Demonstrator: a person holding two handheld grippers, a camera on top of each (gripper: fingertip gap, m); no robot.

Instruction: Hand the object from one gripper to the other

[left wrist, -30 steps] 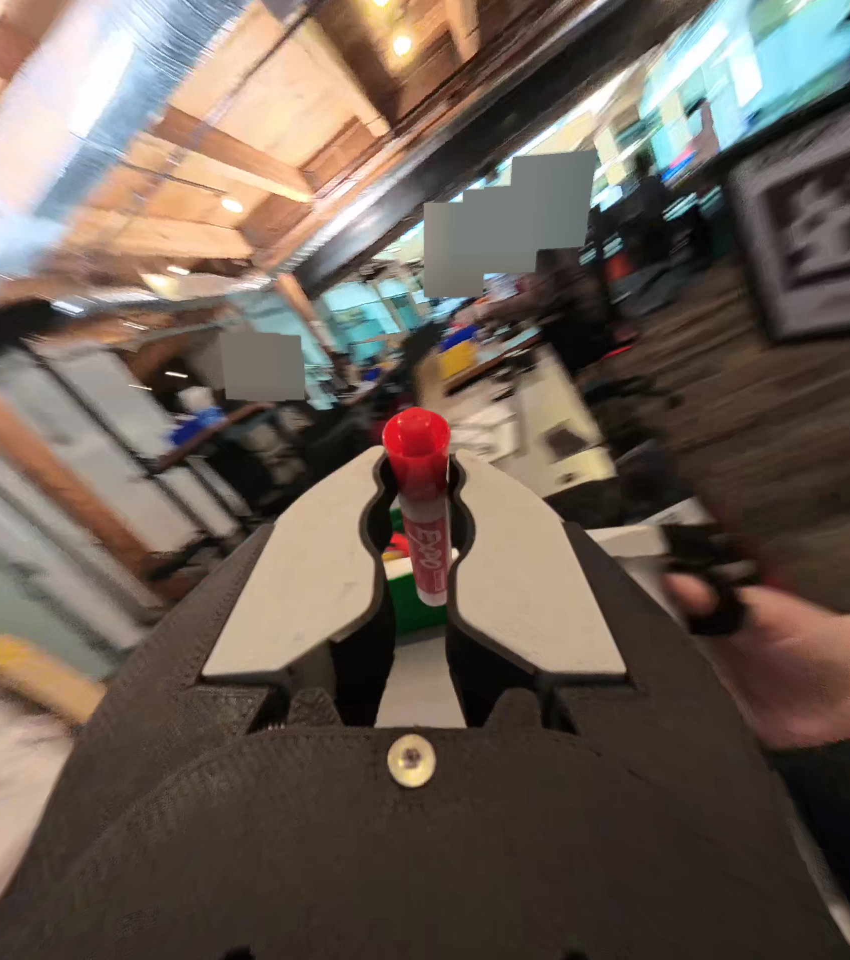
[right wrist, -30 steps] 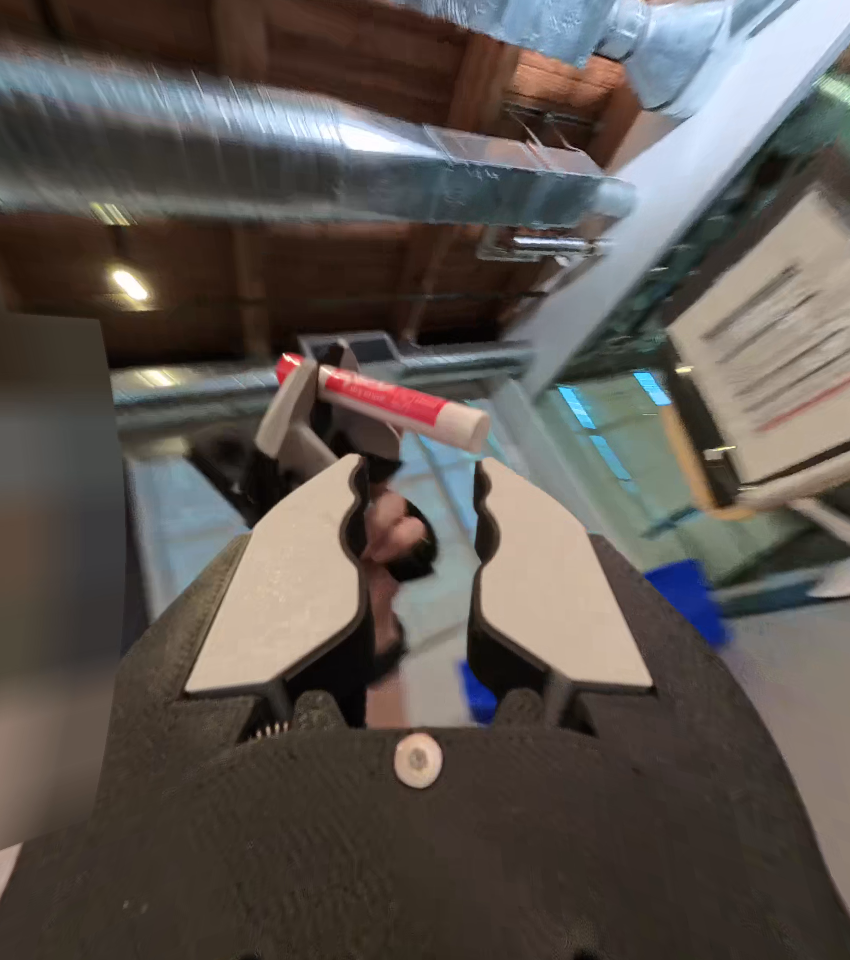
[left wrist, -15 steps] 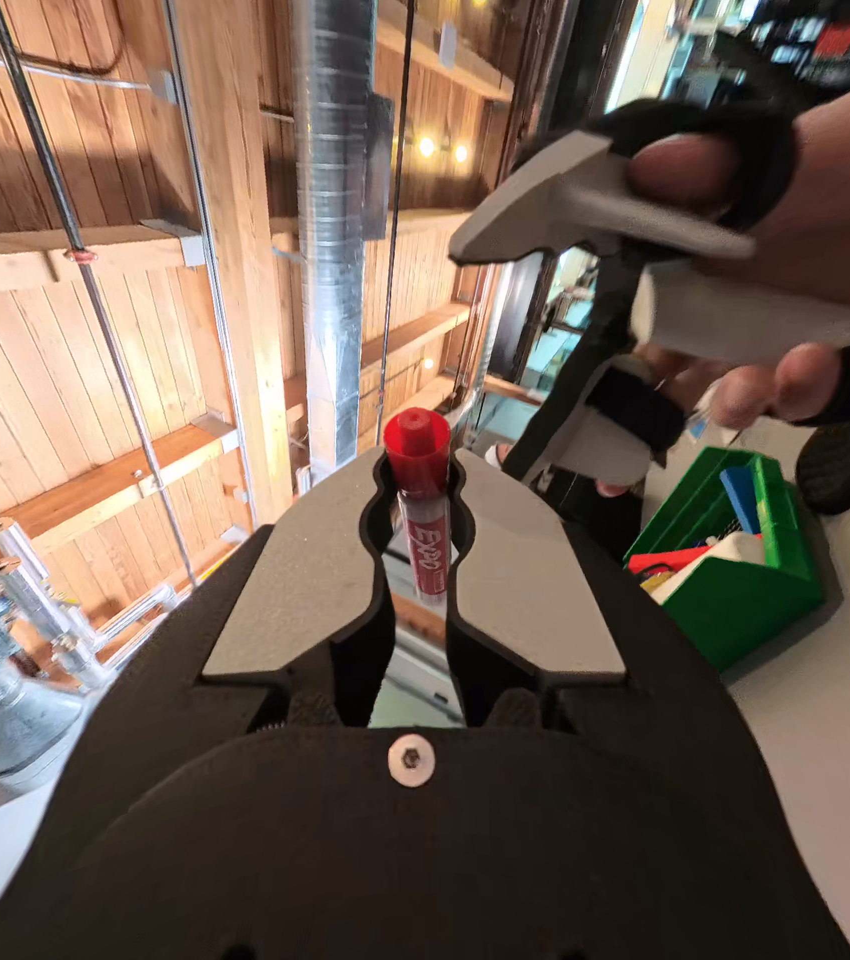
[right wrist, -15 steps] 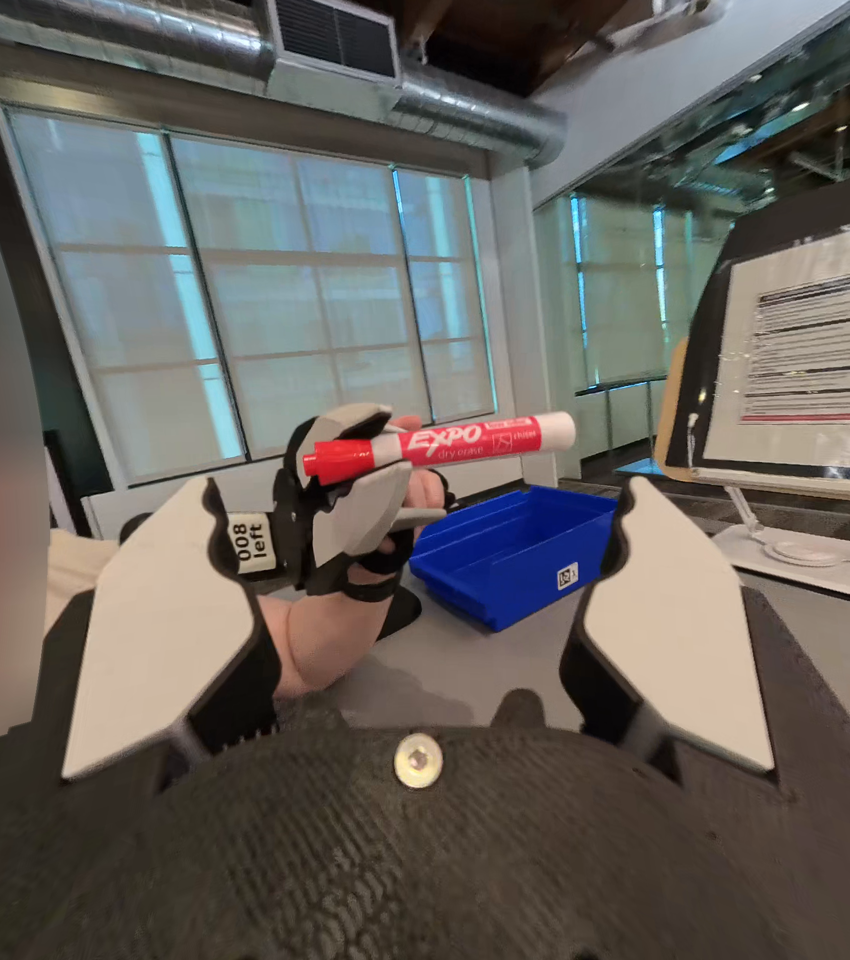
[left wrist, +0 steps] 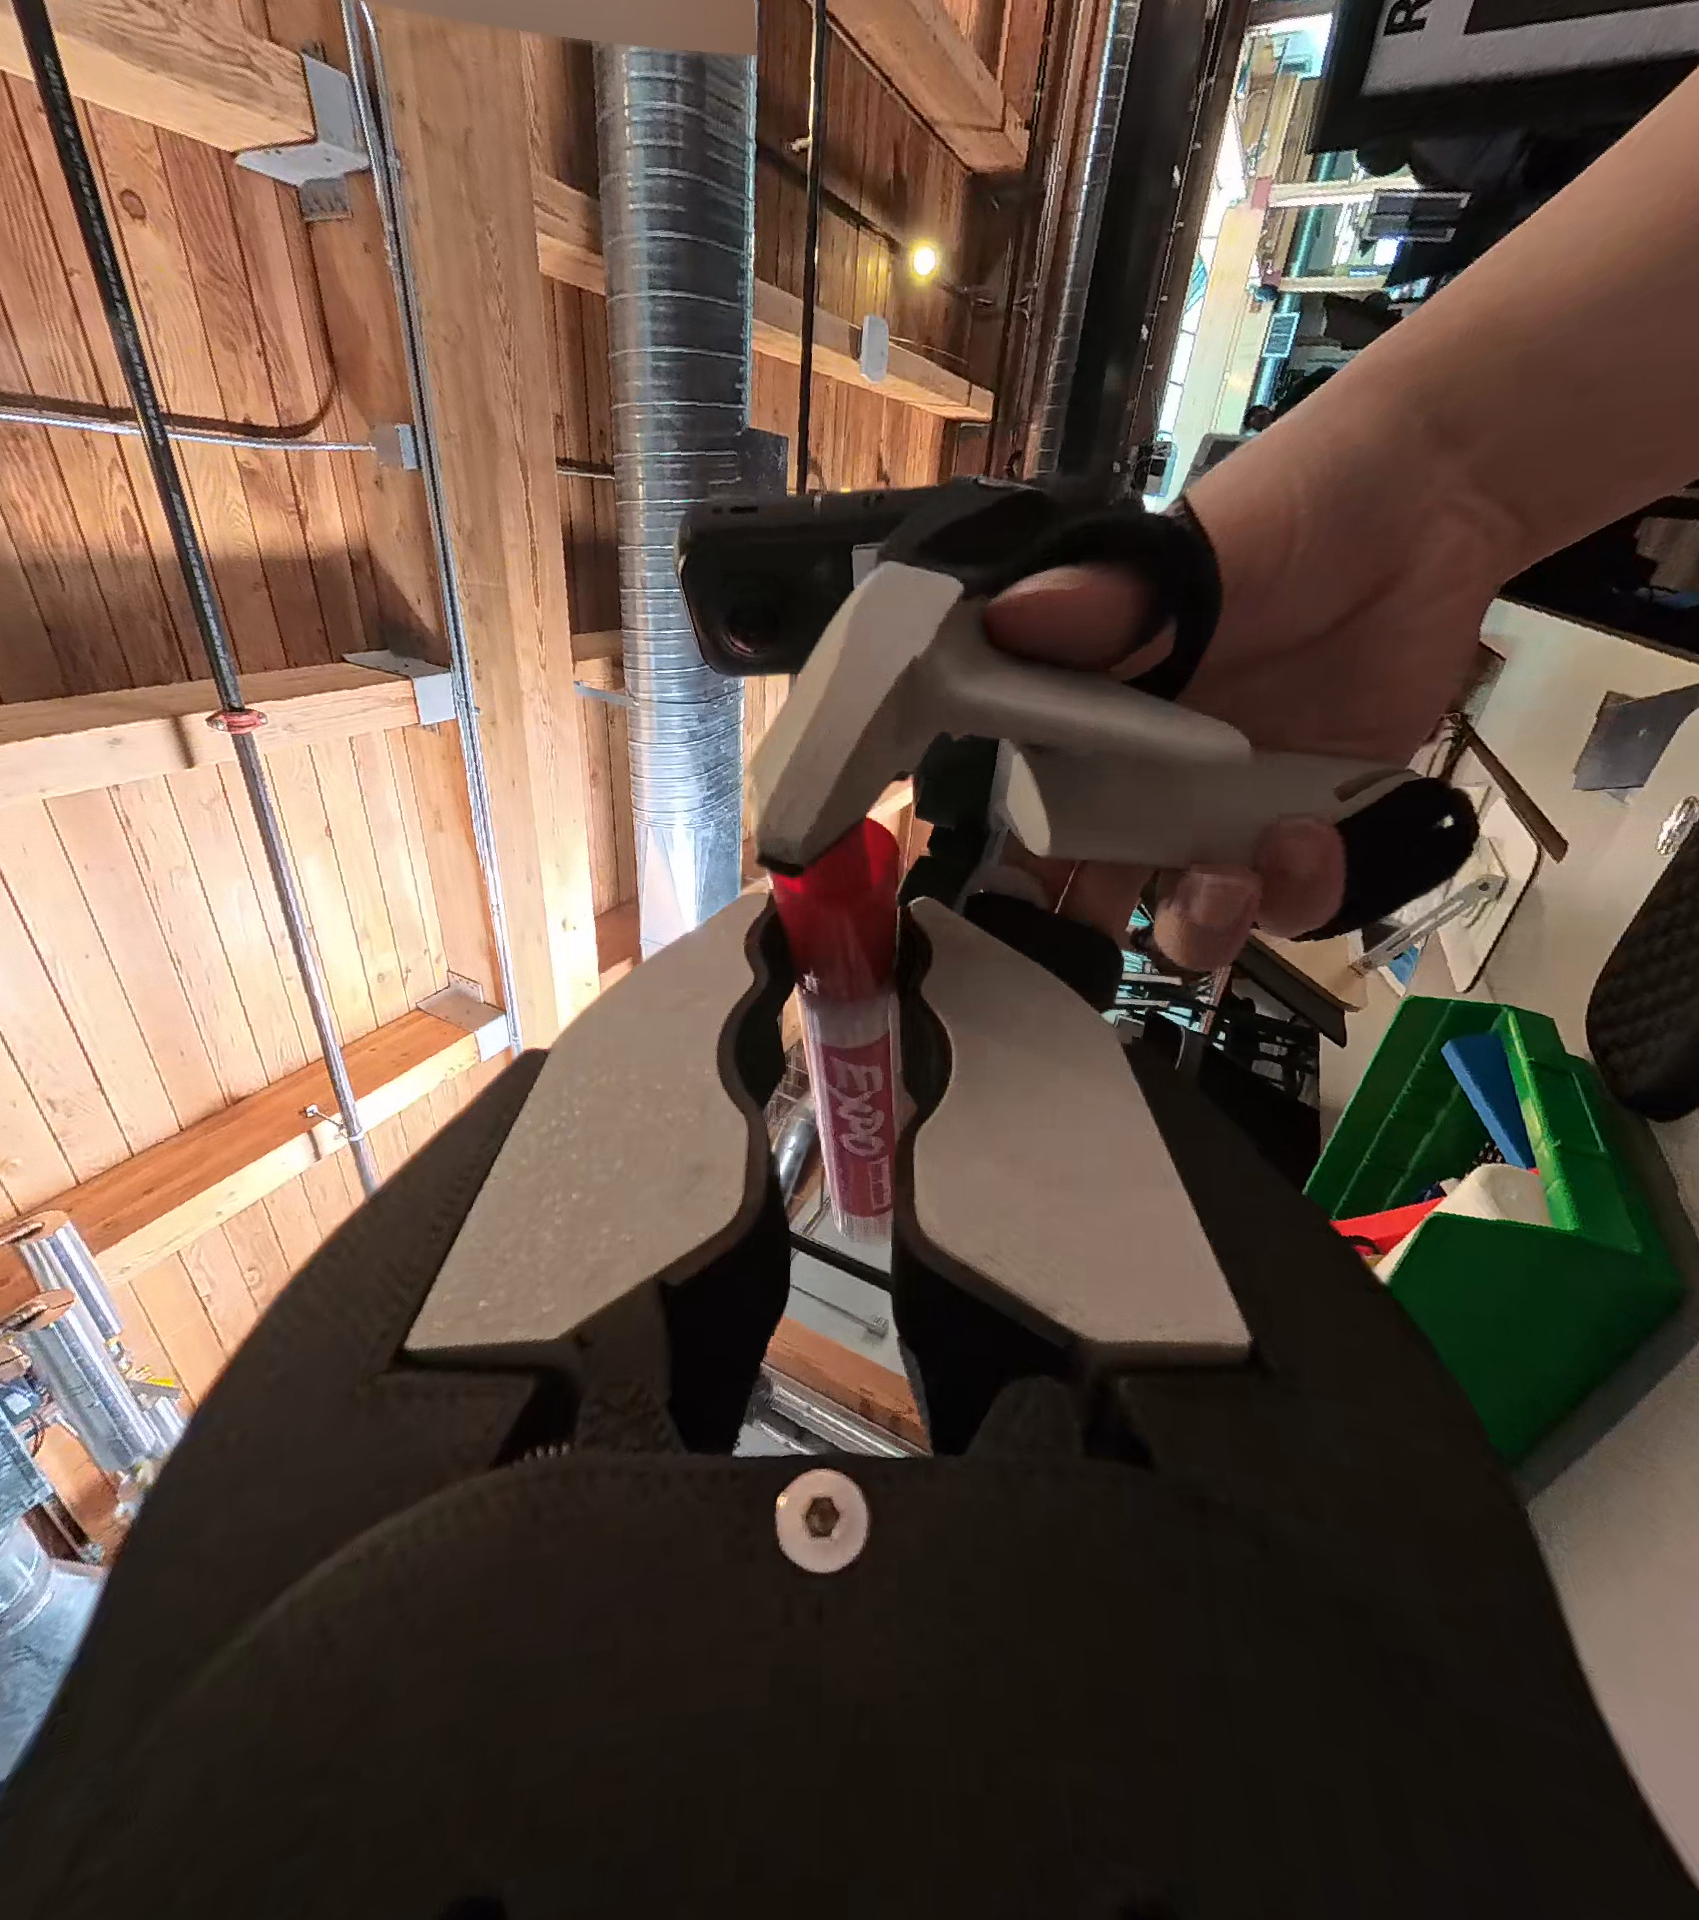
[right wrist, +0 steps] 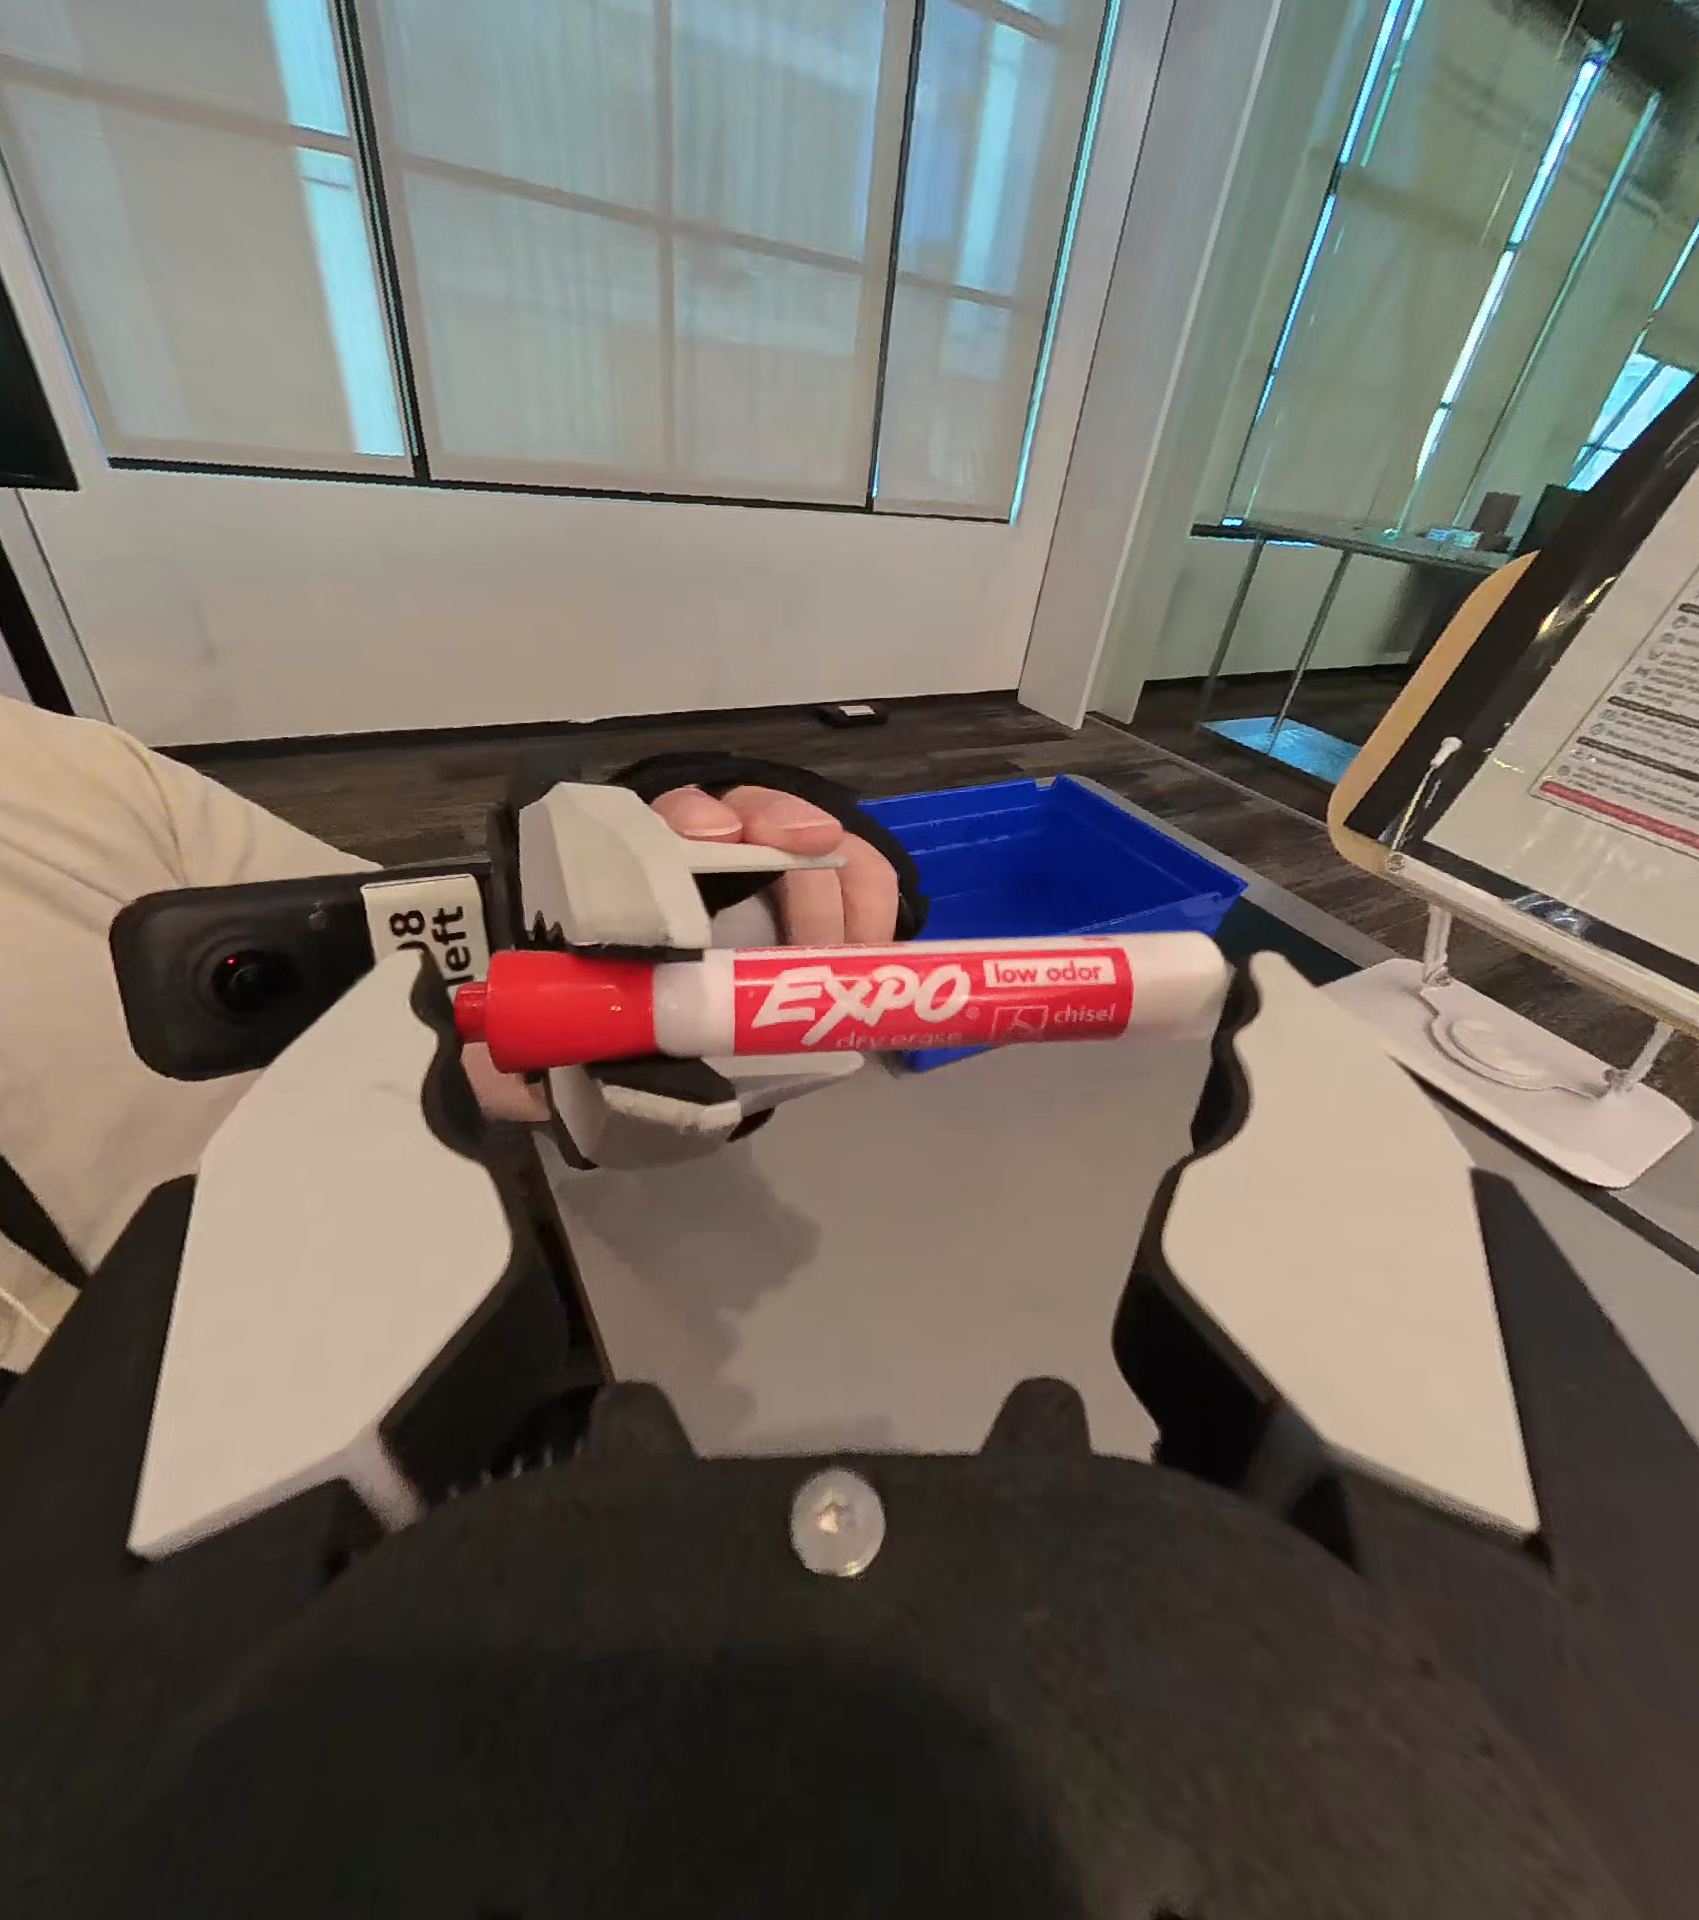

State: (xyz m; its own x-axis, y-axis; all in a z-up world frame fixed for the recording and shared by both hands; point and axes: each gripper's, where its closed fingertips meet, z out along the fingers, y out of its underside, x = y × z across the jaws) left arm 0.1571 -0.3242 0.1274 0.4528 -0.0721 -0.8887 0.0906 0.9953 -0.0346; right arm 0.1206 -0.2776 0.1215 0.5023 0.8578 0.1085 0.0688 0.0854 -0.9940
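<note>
A red-capped dry-erase marker [right wrist: 928,1003] lies crosswise in the right wrist view. My left gripper [right wrist: 616,1003] is shut on it just behind the cap. My right gripper [right wrist: 829,997] is open wide, and the marker spans lengthwise between its two fingertips, each end close to one. I cannot tell whether they touch. In the left wrist view my left gripper [left wrist: 840,940] clamps the marker [left wrist: 855,1101], cap pointing away. One right gripper finger [left wrist: 855,717] sits over the cap. The other finger is hidden.
A blue bin [right wrist: 1053,862] stands on the grey table [right wrist: 876,1247] behind the marker. A document stand [right wrist: 1603,727] is at the right. A green bin [left wrist: 1510,1247] with several items sits at the right in the left wrist view. A person's hand [left wrist: 1344,582] holds the right gripper. My two grippers' fingertips are within a few centimetres of each other.
The two grippers have come together. The right gripper, open a half second ago, has moved in so its fingertips flank the marker. The left gripper has stayed shut on the marker.
</note>
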